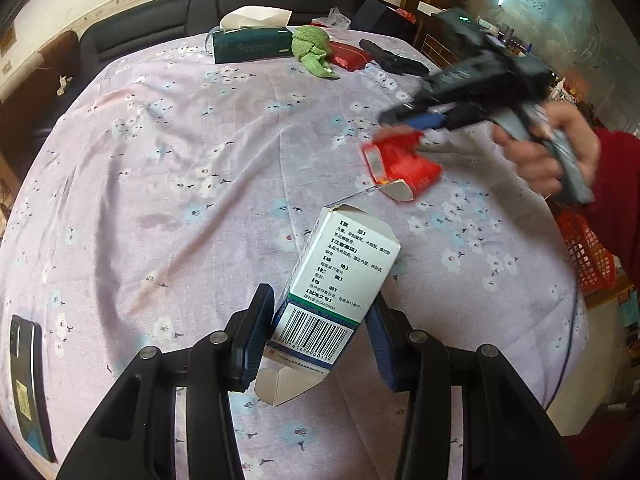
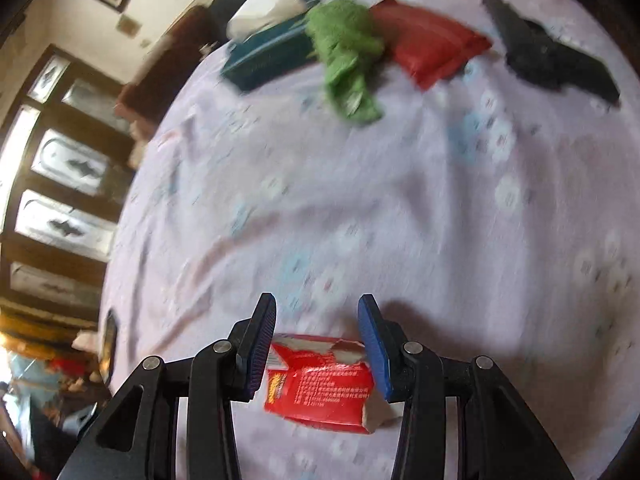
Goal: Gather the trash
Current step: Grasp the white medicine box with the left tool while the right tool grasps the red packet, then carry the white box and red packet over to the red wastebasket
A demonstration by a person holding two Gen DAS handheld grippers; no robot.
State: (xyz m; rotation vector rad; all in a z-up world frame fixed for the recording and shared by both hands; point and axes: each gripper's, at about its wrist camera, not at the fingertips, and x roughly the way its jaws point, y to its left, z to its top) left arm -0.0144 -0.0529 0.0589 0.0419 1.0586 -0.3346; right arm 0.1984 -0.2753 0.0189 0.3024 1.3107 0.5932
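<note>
Over floral tablecloth (image 1: pixel 180 168), grippers clamp white carton (image 1: pixel 340 276), red packet (image 2: pixel 320 388)

The right gripper (image 1: pixel 404 136) and the red carton (image 1: pixel 400 164) in its jaws smear with motion blur in the left wrist view, so its pads cannot be made out there. The dark phone (image 1: pixel 28 384) is cut off by the lens rim. In the right wrist view the green cloth (image 2: pixel 344 52) and tablecloth (image 2: pixel 320 208) blur, print unreadable.
</note>
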